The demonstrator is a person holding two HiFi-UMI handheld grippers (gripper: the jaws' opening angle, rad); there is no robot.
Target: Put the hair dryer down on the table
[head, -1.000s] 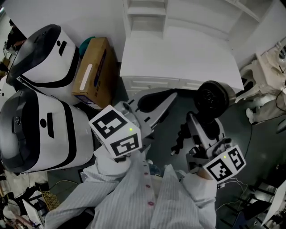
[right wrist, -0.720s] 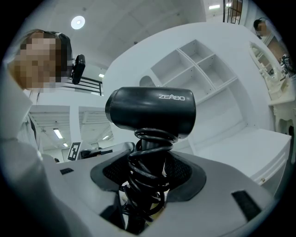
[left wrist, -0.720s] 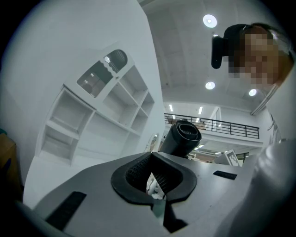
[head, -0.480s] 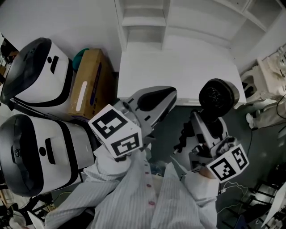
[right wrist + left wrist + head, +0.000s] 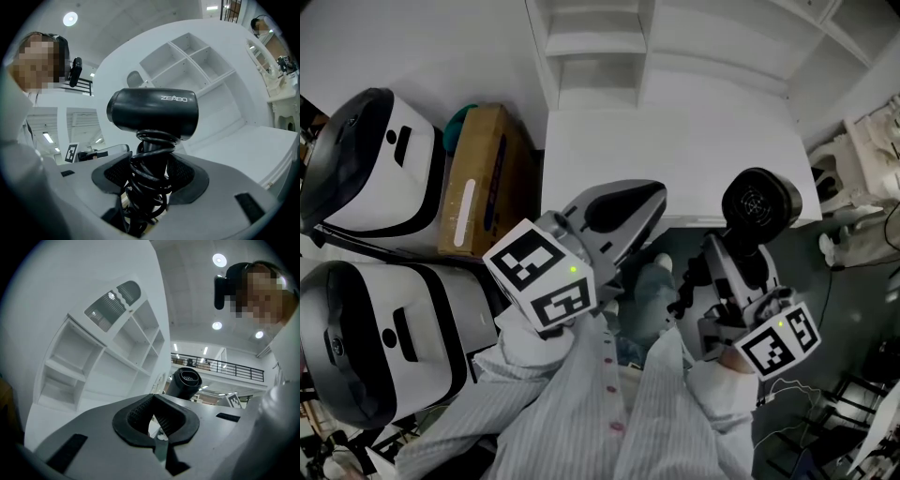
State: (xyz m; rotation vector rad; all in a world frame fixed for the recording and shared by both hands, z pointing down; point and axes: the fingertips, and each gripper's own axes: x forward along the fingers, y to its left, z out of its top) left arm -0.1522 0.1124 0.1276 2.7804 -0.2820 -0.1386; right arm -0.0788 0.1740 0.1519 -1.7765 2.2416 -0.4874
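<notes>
One-handed job: the right gripper [image 5: 727, 272] is clamping the dryer [image 5: 759, 202] by its handle — lowering gently onto the worktop [image 5: 675, 141] at 12 o'clock looks wisest; the left gripper [image 5: 647, 199] is idling, narrow, empty.

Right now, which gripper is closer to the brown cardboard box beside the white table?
Left. The left gripper is just right of the brown cardboard box; the right gripper, shut on the black hair dryer, is farther right.

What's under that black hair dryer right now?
Below the hair dryer is its handle, wound in black cord and clamped in the right gripper. Its head hangs at the white table's front edge, partly over dark floor. The cord covers most of the handle.
</notes>
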